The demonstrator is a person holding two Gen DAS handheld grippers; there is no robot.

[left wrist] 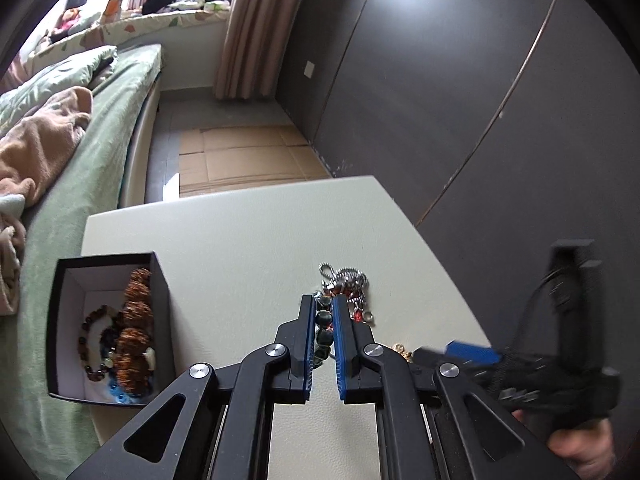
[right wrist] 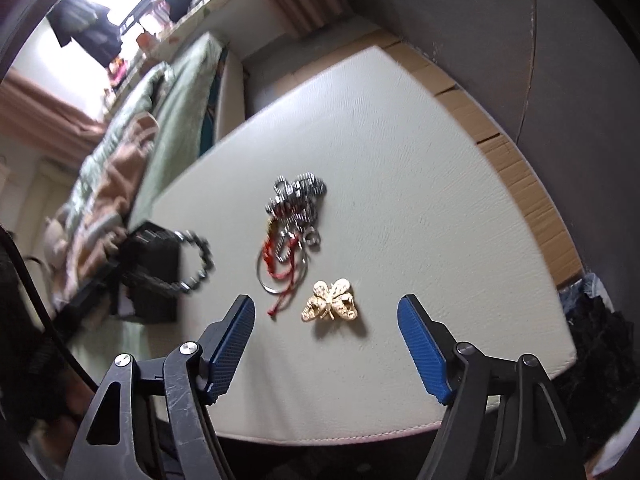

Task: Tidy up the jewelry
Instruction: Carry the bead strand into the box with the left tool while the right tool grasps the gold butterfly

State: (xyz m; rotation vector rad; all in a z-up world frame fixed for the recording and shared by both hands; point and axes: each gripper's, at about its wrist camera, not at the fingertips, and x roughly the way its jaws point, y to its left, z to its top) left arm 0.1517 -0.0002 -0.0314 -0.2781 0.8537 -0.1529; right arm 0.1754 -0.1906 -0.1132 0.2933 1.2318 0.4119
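A dark beaded bracelet (left wrist: 323,330) is clamped between the left gripper (left wrist: 322,312) pads above the table (left wrist: 240,240), near the black box (left wrist: 160,280), while the right gripper (right wrist: 326,312) is held wide over a gold butterfly brooch (right wrist: 331,301).

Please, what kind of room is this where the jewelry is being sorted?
Most likely a bedroom at home: a bed with green bedding beside the white table, a curtain at the window, and dark wardrobe-like panels.

Black linkage arms with silver pivot screws and blue ribbed pads (right wrist: 234,350) (scuffed) are seen on both grippers.
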